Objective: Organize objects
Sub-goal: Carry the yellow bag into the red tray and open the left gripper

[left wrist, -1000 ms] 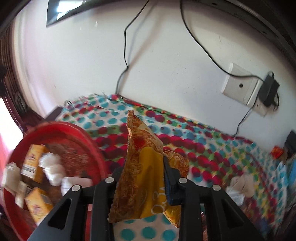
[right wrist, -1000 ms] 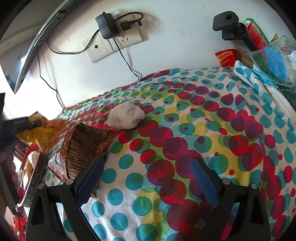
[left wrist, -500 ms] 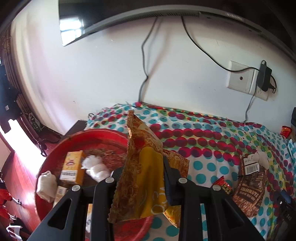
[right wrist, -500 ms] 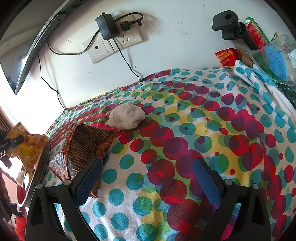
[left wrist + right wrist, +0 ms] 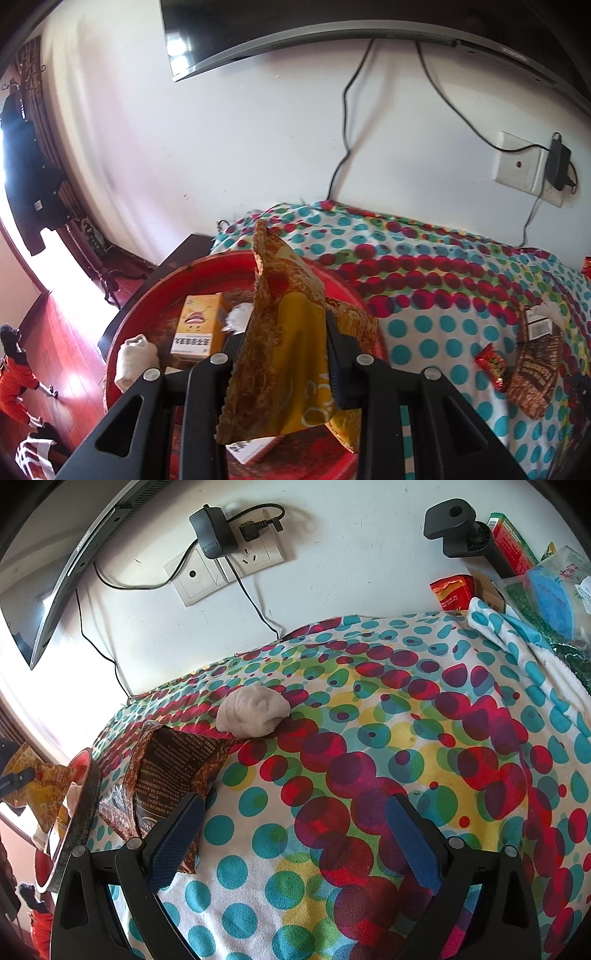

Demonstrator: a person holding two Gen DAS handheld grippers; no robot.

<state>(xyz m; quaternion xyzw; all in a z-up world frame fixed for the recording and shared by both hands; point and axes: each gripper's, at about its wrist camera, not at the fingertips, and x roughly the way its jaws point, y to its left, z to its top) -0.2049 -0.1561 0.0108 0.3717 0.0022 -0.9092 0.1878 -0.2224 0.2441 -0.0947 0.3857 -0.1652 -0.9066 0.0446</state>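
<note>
- The red tray (image 5: 147,306) is sitting at the desk's left end, already holding an orange box (image 5: 197,326) and a rolled white sock (image 5: 135,356).
- The left gripper (image 5: 284,354), fingers clamped on the yellow snack bag (image 5: 284,354), is hanging over the tray; lowering before letting go looks wise.
- The right gripper (image 5: 291,838), fingers apart and empty, is hovering near the brown packet (image 5: 173,764).
</note>
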